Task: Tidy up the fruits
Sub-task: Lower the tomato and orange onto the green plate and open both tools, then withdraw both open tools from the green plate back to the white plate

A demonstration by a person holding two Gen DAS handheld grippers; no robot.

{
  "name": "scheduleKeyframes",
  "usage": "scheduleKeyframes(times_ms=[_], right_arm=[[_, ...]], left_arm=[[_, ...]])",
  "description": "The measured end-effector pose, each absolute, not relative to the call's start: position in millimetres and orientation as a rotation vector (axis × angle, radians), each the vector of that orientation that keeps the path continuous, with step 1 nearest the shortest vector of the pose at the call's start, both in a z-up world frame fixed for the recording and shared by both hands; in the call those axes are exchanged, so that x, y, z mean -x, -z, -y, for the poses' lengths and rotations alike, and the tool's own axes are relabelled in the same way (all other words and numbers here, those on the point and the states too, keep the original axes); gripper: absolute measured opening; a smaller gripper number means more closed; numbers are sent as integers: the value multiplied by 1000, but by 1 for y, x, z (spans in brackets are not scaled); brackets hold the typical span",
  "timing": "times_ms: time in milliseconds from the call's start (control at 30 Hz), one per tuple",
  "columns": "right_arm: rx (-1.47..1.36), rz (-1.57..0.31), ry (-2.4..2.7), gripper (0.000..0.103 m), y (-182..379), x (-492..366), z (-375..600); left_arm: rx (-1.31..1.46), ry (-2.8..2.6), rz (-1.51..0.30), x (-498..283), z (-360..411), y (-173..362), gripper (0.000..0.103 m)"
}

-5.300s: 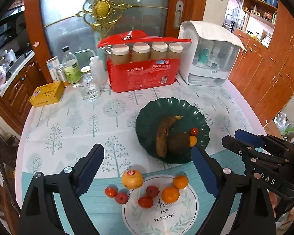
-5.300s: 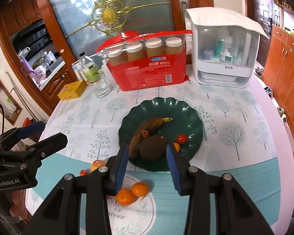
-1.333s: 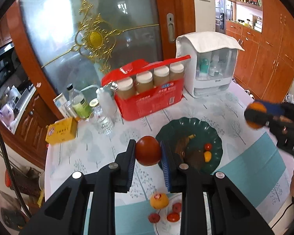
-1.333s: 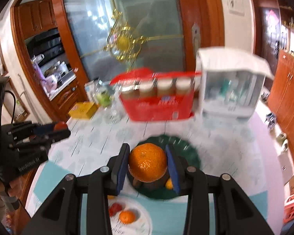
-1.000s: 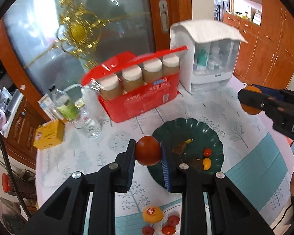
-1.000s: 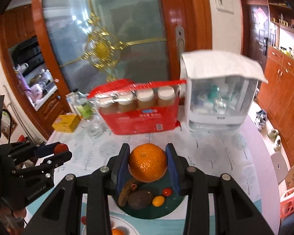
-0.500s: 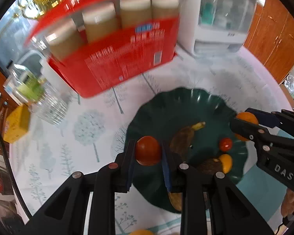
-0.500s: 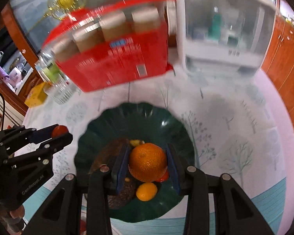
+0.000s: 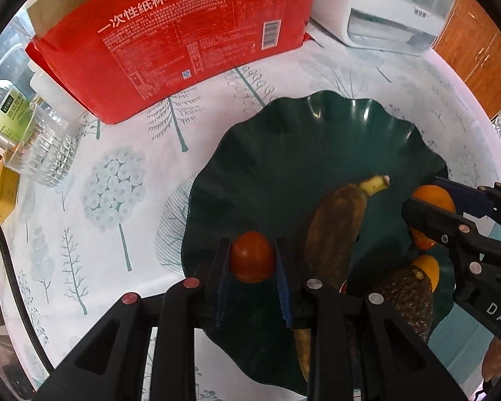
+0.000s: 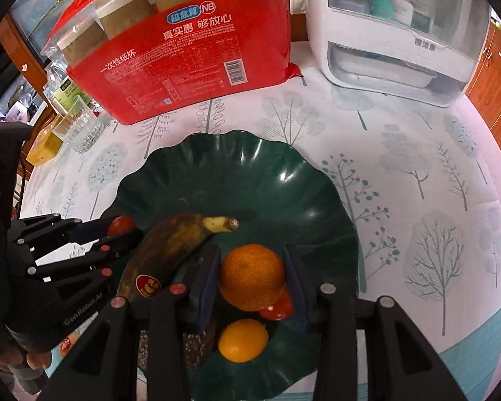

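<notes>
A dark green wavy plate (image 9: 284,140) (image 10: 250,167) holds a browned banana (image 9: 337,227), a rough brown fruit (image 9: 407,297), a small orange fruit (image 10: 243,341) and a small red tomato (image 10: 279,307). My left gripper (image 9: 252,245) is low over the plate's left rim. A red tomato (image 9: 252,257) sits between its pads, and its jaws are opening. My right gripper (image 10: 251,254) is low over the plate's right side. An orange (image 10: 252,275) sits between its pads, right above the small red tomato, and its jaws are opening too.
A red pack of paper cups (image 10: 183,50) and a white countertop cabinet (image 10: 400,33) stand behind the plate. A glass (image 9: 43,153), bottles and a yellow box (image 10: 45,147) crowd the far left. The table's round edge curves close on the right.
Both grippers have dropped from high above the table to just over the green plate, each with its fruit. The plate now fills both views.
</notes>
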State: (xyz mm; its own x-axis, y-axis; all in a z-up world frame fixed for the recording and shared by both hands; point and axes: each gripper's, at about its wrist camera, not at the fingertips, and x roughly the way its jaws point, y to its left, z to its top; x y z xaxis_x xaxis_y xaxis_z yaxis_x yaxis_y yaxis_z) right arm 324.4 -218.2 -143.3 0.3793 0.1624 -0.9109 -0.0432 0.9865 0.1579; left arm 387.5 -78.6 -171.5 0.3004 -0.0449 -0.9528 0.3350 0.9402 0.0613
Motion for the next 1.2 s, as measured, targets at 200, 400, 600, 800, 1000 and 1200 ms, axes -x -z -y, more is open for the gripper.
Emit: scheduleKeyframes(times_ms=[200,400,600,800,1000,1200], right_arm=[[-146,-1179,-141,43,141,-324,218],[-143,-1154,-137,47,128,-321,218],[-135,-1137,-140,47,112,-316,216],[-125,-1108,-154,47,91,-306,211],[-113,-1076,-168,47,64,-289,206],[-91,-1041,-180,47,32,-264,202]], left_arm=[[-274,236,-1228,-388,74,163,59],[-250,234,-1229,-384,66,149,92],[-293,239,-1219,-370,70,134,92],[-321,214,-1190,-350,73,108,92],[-317,216,-1180,-331,69,82,92],[-283,189,-1116,-301,56,41,92]])
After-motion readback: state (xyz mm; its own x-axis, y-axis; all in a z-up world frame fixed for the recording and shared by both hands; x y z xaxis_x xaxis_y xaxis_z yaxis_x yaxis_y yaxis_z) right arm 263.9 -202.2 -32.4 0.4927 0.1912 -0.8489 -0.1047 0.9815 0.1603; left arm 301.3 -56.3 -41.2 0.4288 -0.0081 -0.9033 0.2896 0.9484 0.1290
